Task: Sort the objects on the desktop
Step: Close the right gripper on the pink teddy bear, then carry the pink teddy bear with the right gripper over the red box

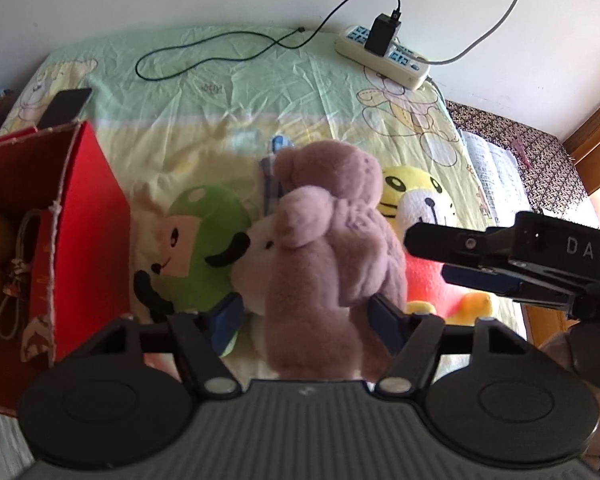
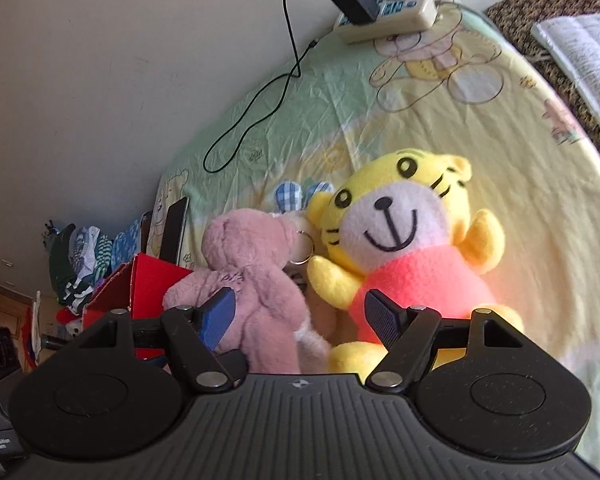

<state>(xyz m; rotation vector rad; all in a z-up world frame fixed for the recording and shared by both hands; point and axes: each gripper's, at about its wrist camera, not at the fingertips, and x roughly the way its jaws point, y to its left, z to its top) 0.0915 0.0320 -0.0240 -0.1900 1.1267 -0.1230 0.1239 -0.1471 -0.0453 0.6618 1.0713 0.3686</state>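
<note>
A pink plush animal (image 1: 332,248) stands upright between the blue pads of my left gripper (image 1: 306,314), which is shut on its body. Behind it on the bedsheet lie a green plush (image 1: 204,240) and a yellow tiger plush in a red shirt (image 1: 416,200). My right gripper (image 1: 428,254) reaches in from the right, level with the tiger. In the right wrist view my right gripper (image 2: 302,316) stands open in front of the tiger plush (image 2: 392,224), with the pink plush (image 2: 252,292) just inside its left finger. It holds nothing.
A red cardboard box (image 1: 84,216) stands open at the left with a yellow item and a cord inside. A dark phone (image 1: 66,106) lies behind it. A power strip (image 1: 384,58) with a black charger and cable (image 1: 220,48) sits by the wall. An open book (image 1: 496,172) lies at the right.
</note>
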